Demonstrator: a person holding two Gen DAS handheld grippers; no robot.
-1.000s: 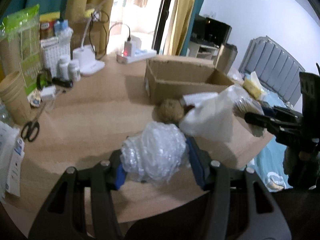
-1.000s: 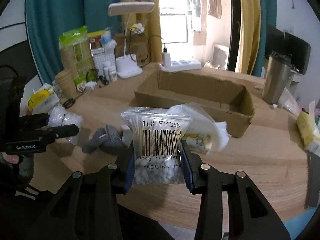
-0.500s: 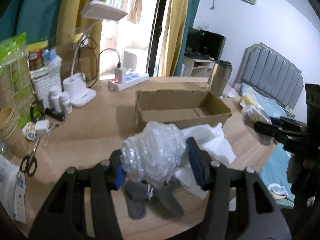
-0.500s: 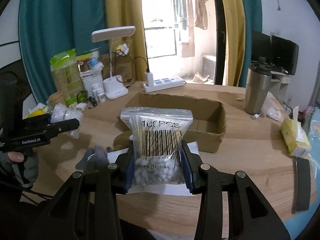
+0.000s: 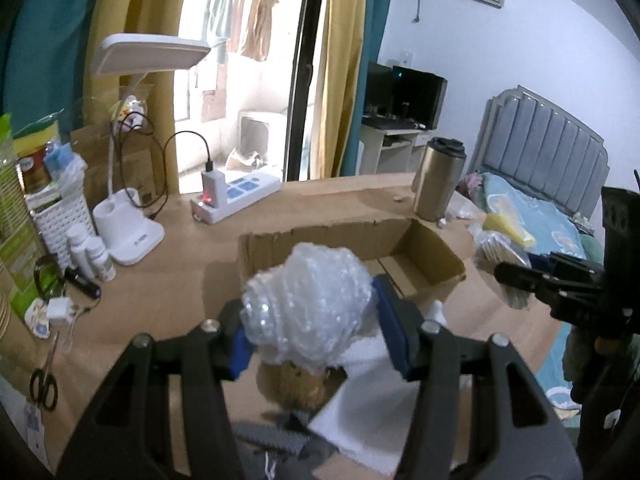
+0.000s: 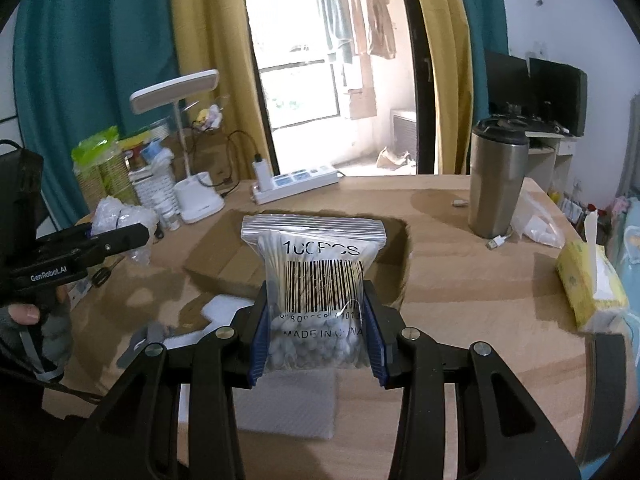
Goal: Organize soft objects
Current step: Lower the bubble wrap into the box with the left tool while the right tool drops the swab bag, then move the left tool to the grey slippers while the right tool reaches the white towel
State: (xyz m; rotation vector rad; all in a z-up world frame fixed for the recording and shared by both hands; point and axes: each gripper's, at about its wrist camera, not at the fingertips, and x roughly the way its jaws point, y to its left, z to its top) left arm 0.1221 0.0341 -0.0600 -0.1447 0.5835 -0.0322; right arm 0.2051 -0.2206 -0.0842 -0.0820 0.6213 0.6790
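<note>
My left gripper (image 5: pixel 316 338) is shut on a crumpled ball of bubble wrap (image 5: pixel 308 300) and holds it above the table, in front of the open cardboard box (image 5: pixel 420 252). My right gripper (image 6: pixel 316 332) is shut on a clear zip bag of cotton swabs (image 6: pixel 316 276), held upright before the same box (image 6: pixel 224 256). Below the left gripper lie a brown fuzzy ball (image 5: pixel 296 384), a white pad (image 5: pixel 360 412) and a grey cloth (image 5: pixel 272 436). The right gripper with its bag also shows in the left wrist view (image 5: pixel 504 276); the left gripper shows in the right wrist view (image 6: pixel 116 232).
A steel tumbler (image 6: pixel 496 184), power strip (image 6: pixel 296 184), white lamp (image 6: pixel 196 200), bottles and a white basket (image 5: pixel 56 220) stand along the back. Scissors (image 5: pixel 44 384) lie at left. A yellow tissue pack (image 6: pixel 588 280) sits at right. The table edge is near right.
Both grippers have risen and moved toward the box, each still holding its item. The box now sits closer and lower in both views.
</note>
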